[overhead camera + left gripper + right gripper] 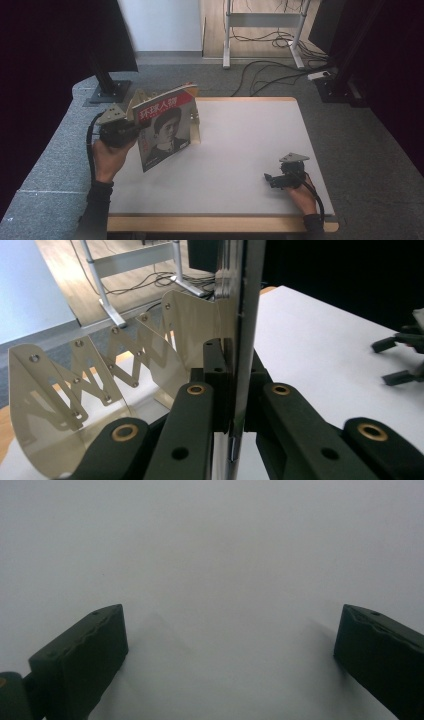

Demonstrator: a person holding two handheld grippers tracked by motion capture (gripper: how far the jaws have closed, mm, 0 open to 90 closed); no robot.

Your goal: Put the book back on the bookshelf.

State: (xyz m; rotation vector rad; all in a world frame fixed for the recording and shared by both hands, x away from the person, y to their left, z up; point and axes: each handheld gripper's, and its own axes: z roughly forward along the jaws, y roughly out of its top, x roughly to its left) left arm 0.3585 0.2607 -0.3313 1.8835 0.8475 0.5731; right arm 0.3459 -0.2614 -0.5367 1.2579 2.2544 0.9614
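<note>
A magazine (165, 127) with a red title band and a portrait on its cover stands tilted over the table's left part. My left gripper (131, 129) is shut on its left edge. In the left gripper view the magazine (245, 315) runs edge-on between the closed jaws of my left gripper (235, 355). A pale wooden zigzag rack (100, 375) stands just behind it, and one rack end (195, 127) shows past the magazine's right side. Near the front right of the white table (250, 150), my right gripper (270, 180) rests open. Its jaws (230, 645) have nothing but bare table between them.
A black stand base (107, 90) sits on the grey carpet beyond the table's left corner. Cables (270, 70) and a white desk frame (262, 30) lie behind the table. The wooden front edge (220, 222) runs close to my forearms.
</note>
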